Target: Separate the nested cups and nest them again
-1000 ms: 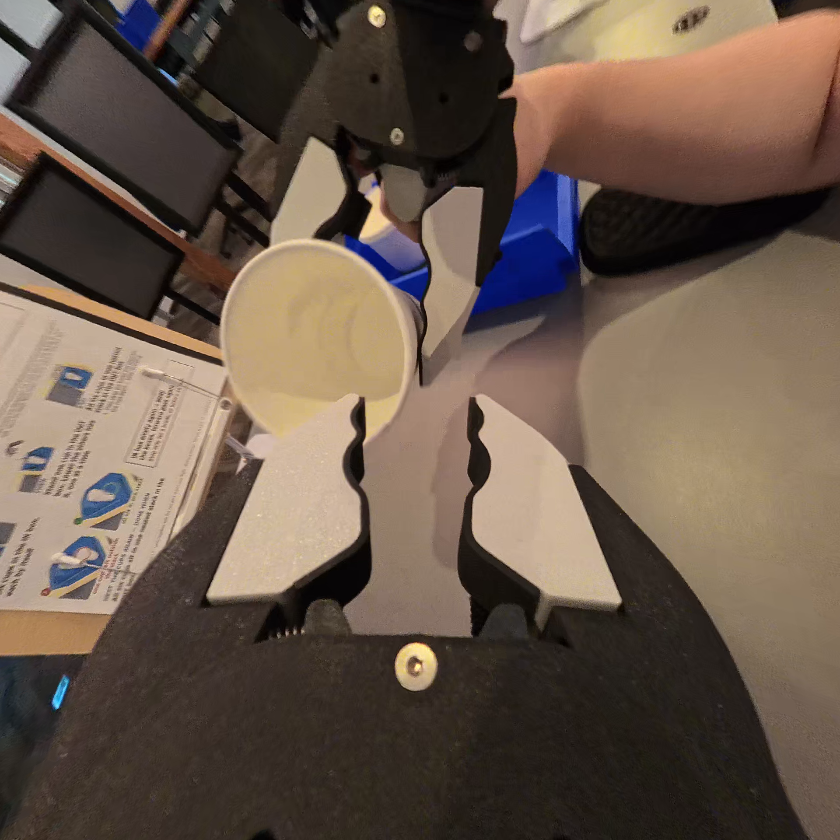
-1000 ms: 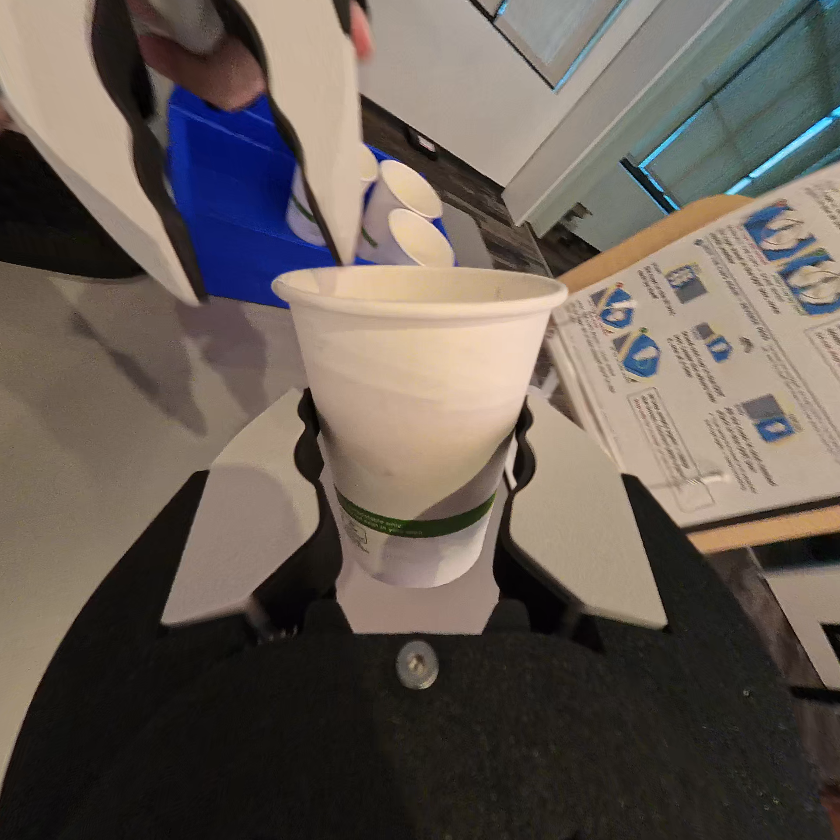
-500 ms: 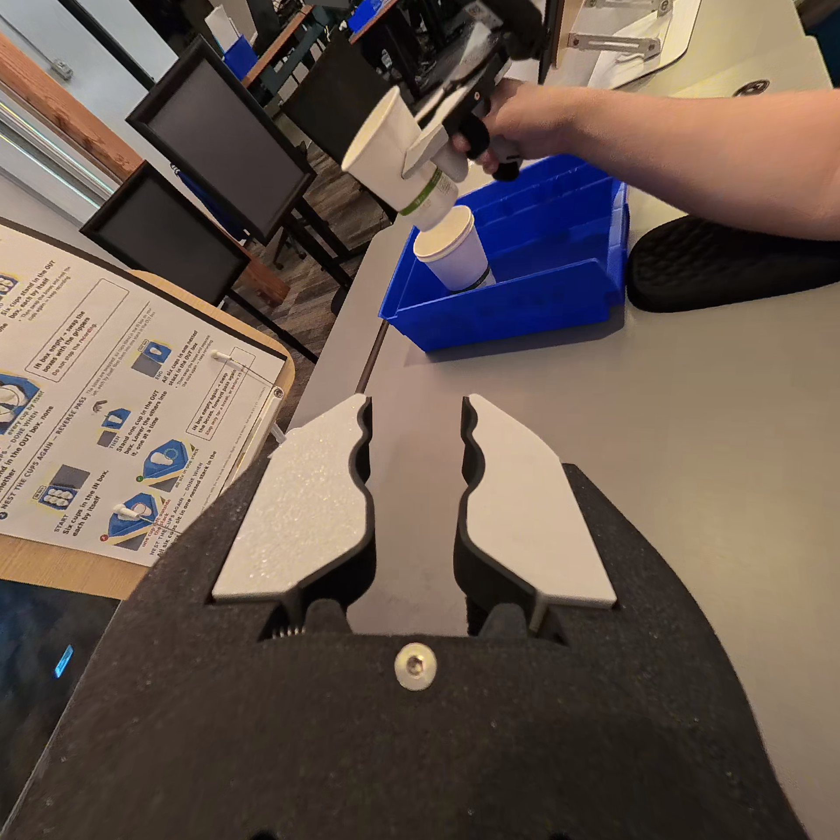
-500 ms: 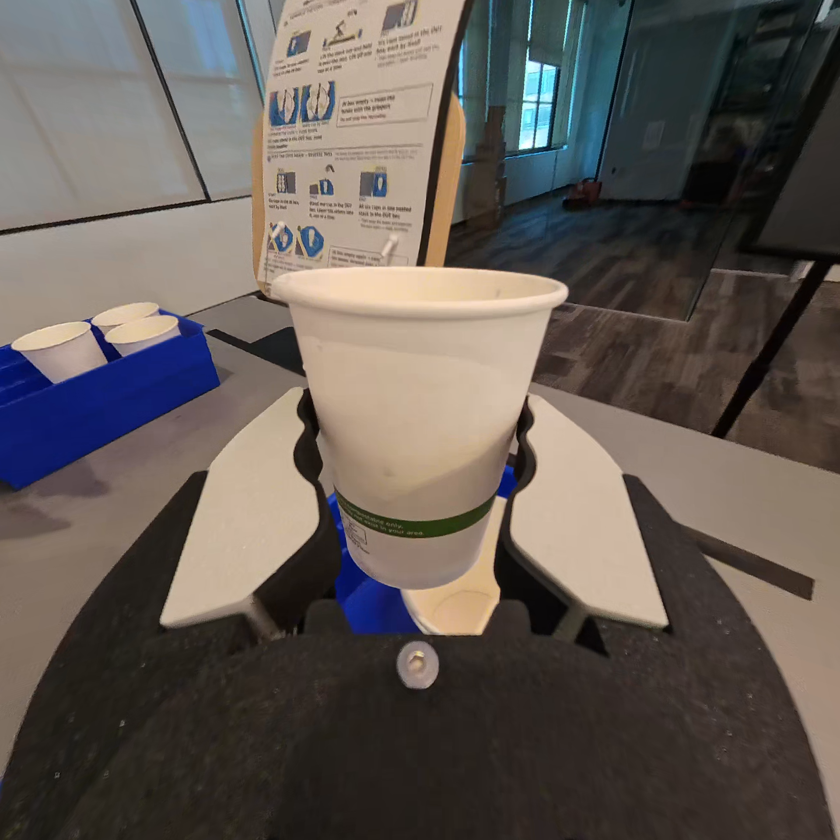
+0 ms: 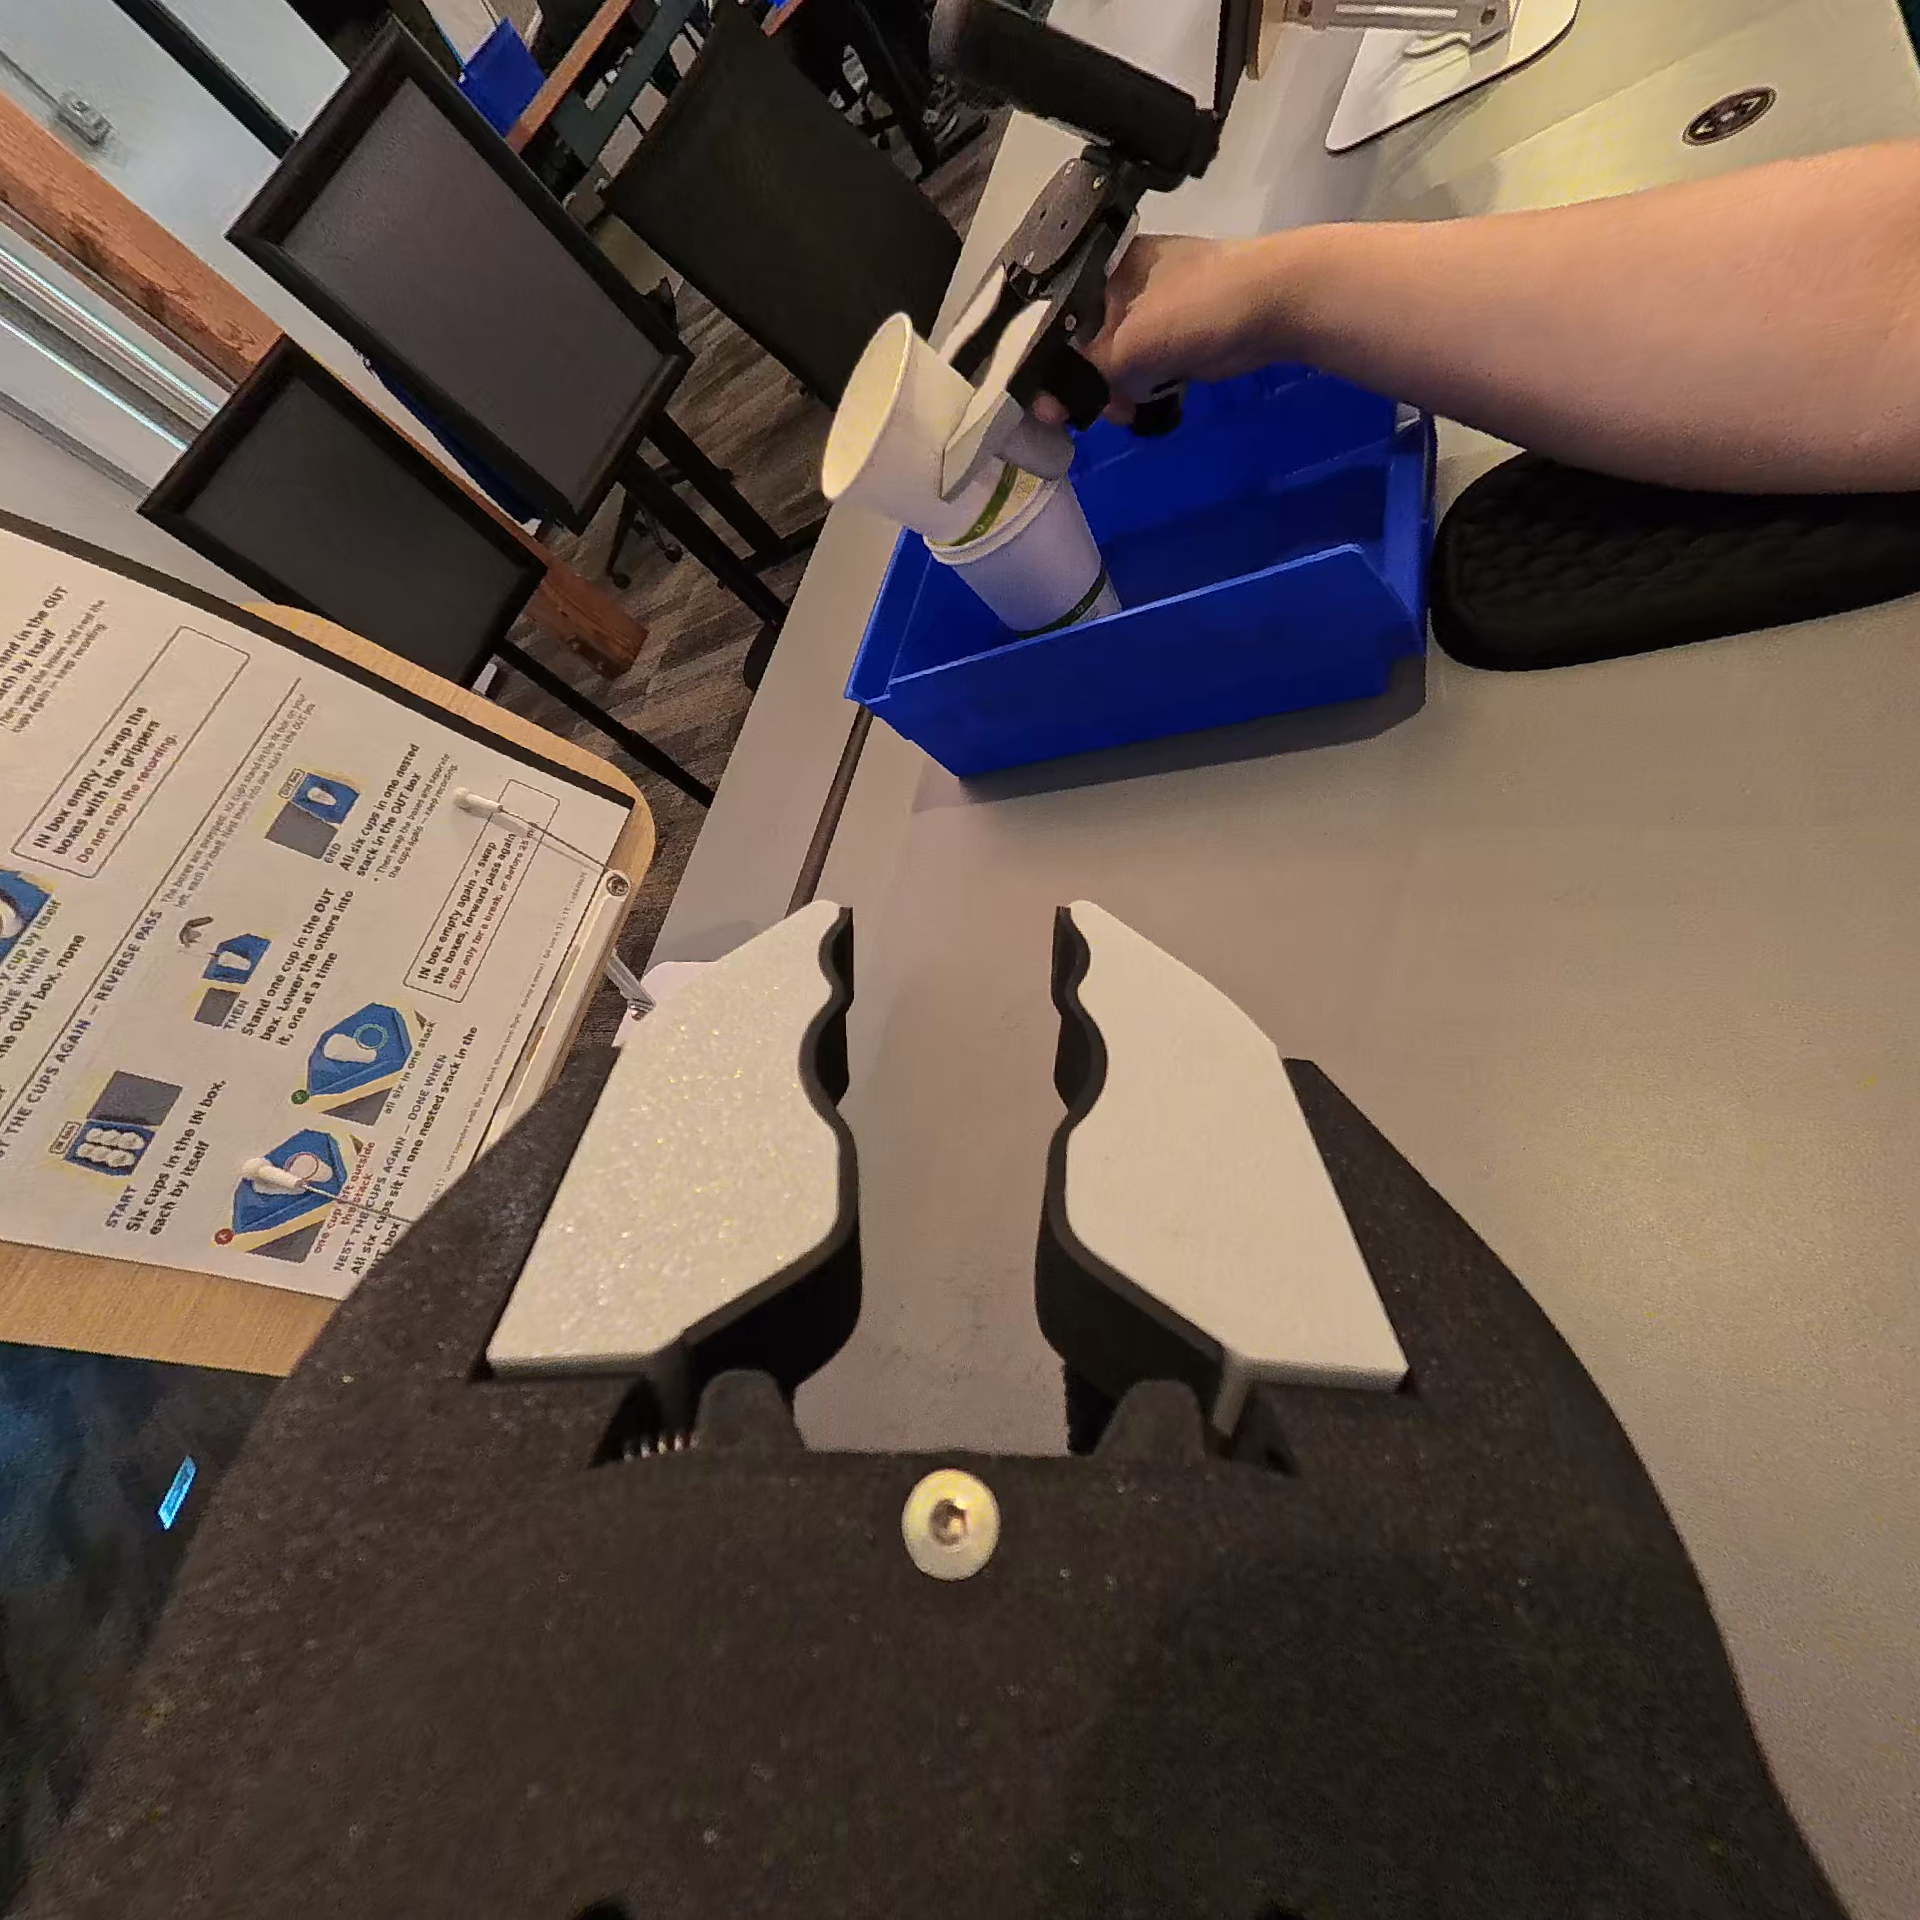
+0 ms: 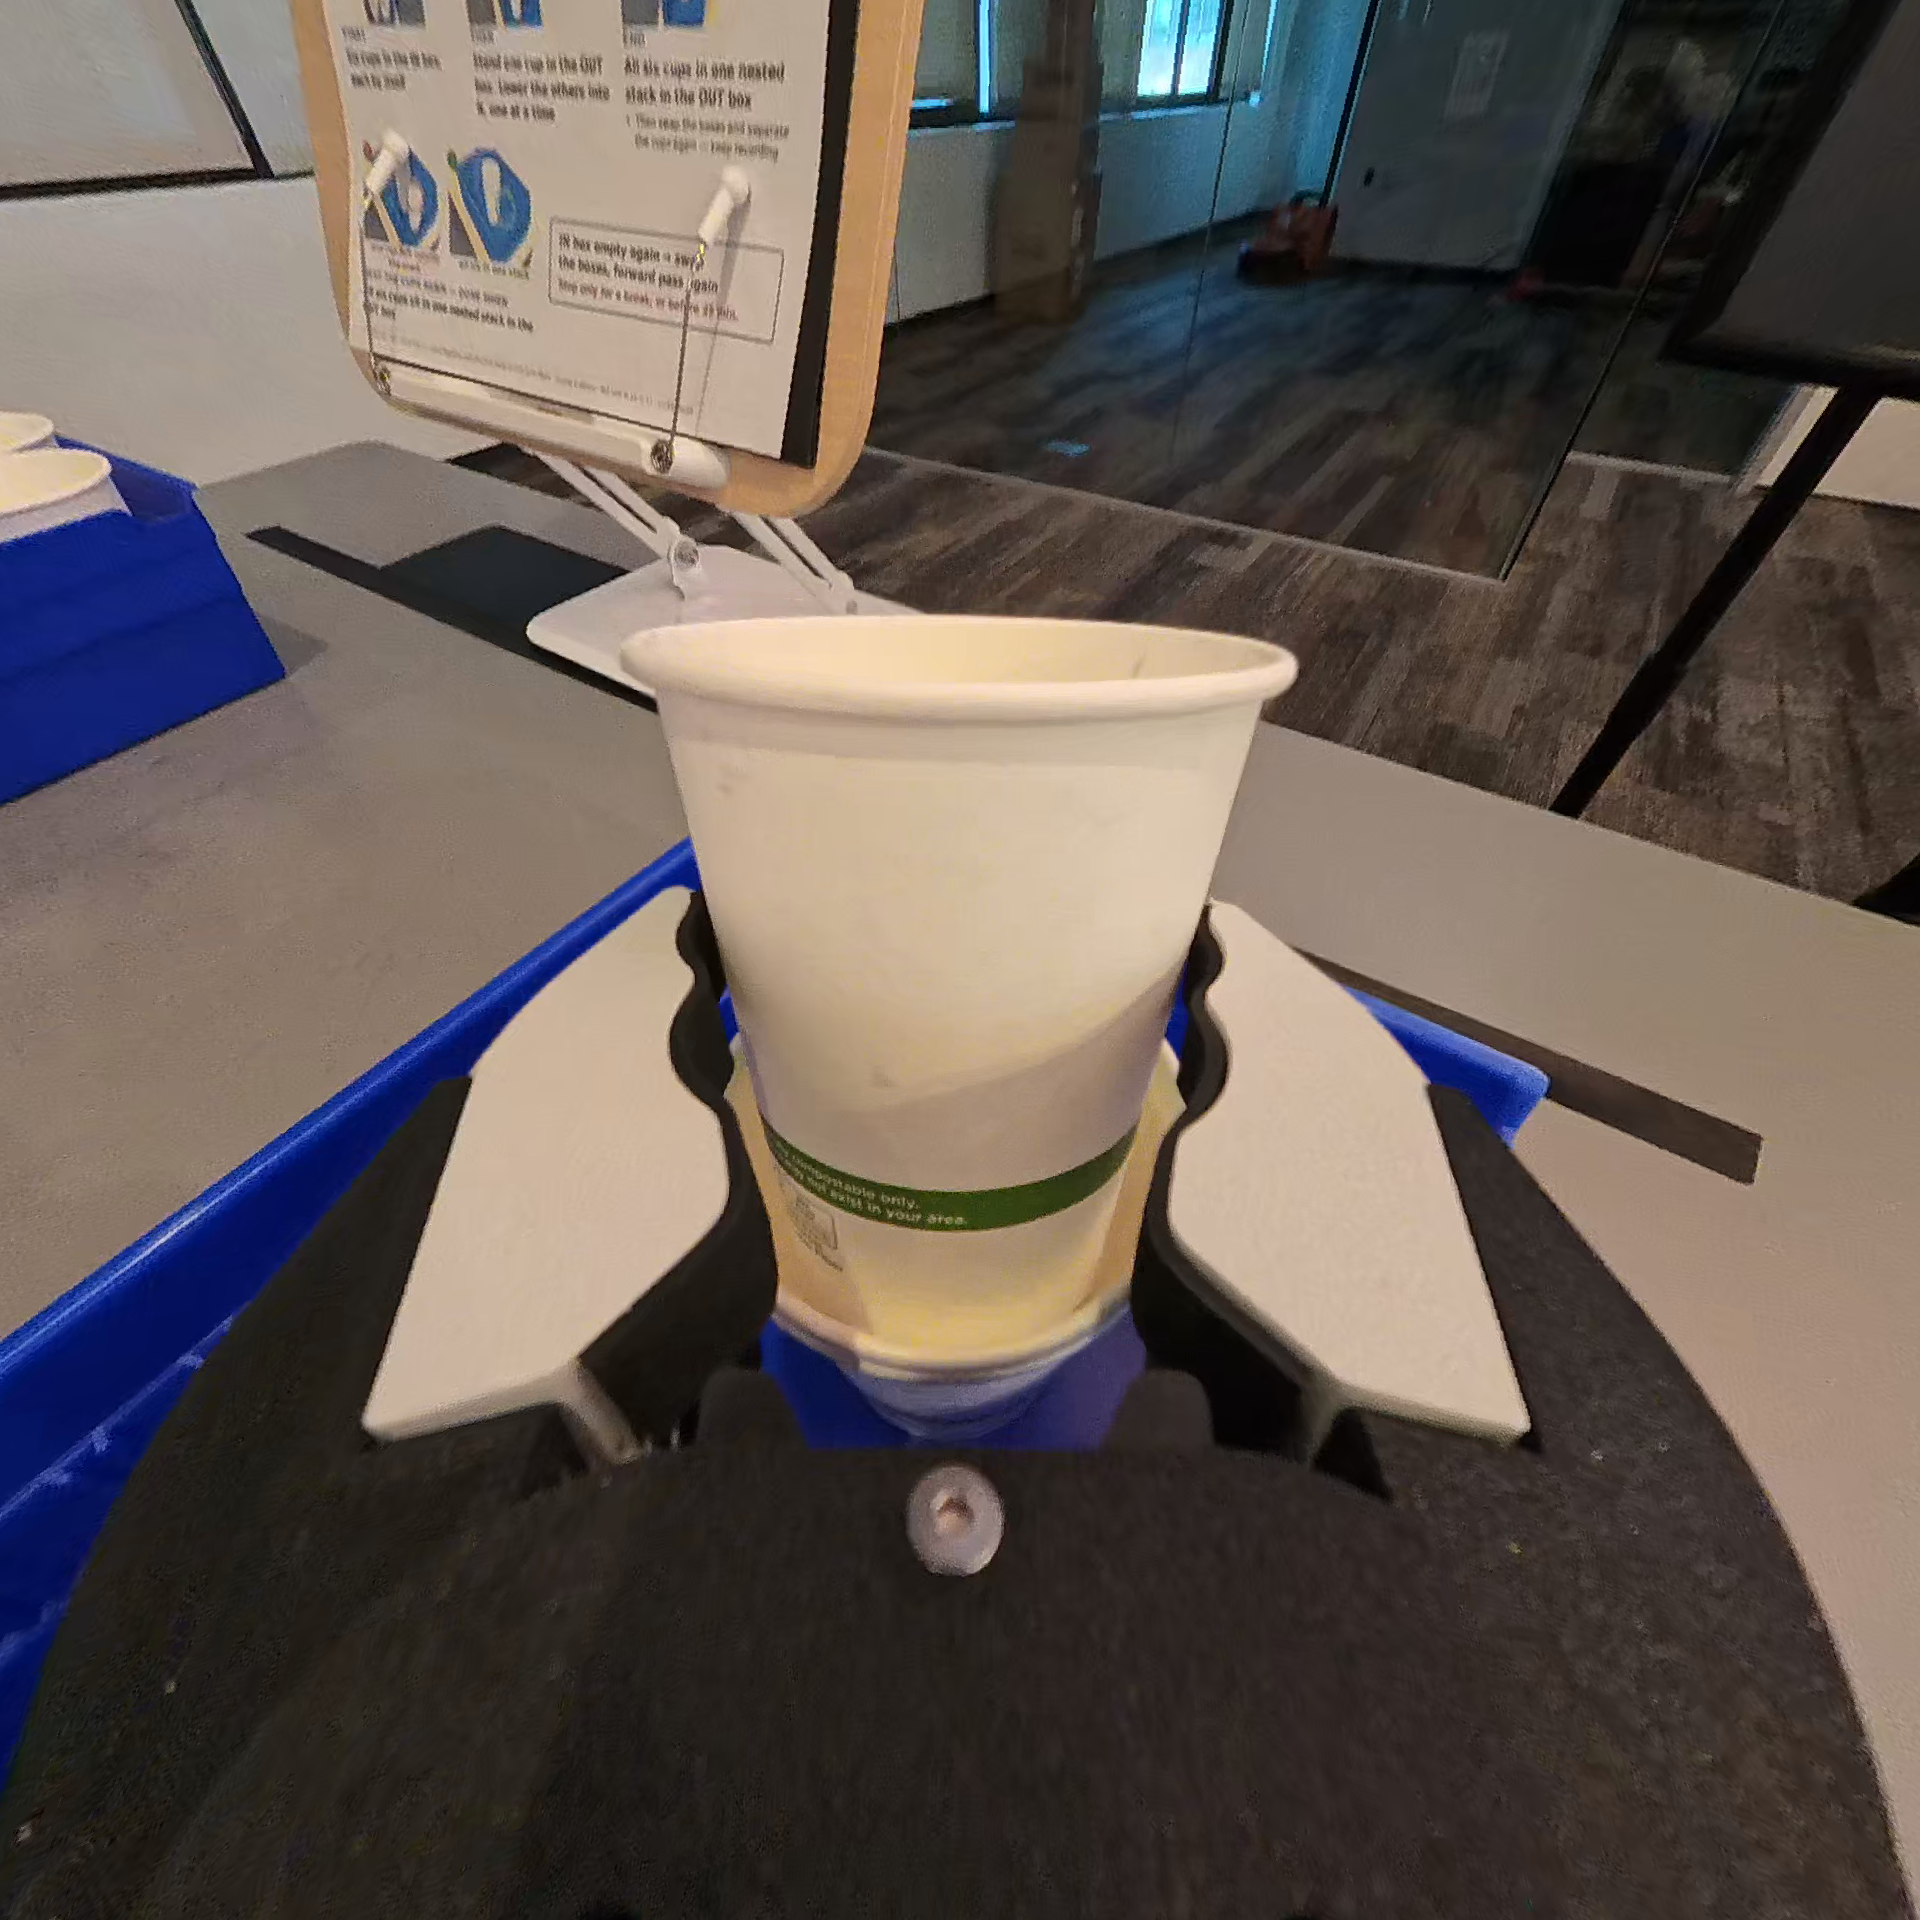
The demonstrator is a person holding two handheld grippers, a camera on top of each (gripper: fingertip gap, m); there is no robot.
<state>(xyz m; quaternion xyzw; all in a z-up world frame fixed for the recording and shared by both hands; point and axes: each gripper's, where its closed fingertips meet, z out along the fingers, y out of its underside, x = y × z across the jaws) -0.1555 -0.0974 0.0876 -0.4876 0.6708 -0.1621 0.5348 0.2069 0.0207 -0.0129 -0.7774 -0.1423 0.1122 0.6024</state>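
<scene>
My right gripper [image 6: 951,925] is shut on a white paper cup [image 6: 956,935] with a green band and holds it upright. The cup's base sits partly inside another white cup [image 6: 935,1340] that stands in a blue bin [image 6: 312,1174]. In the left wrist view the same held cup [image 5: 904,426] leans over the standing cup [image 5: 1039,561] in the blue bin [image 5: 1143,665], with the right gripper [image 5: 987,384] on it. My left gripper [image 5: 951,935] is open and empty above the grey table, well short of the bin.
A second blue bin [image 6: 104,644] with white cups [image 6: 52,483] stands at the far left. An instruction board on a stand [image 6: 603,229] is at the table's back edge [image 5: 260,935]. A black padded rest [image 5: 1662,561] lies beside the bin. A person's forearm [image 5: 1558,312] reaches over it.
My right gripper has carried its cup away from the left gripper to the bin and lowered its base into the standing cup. My left gripper has stayed open and drawn back.
</scene>
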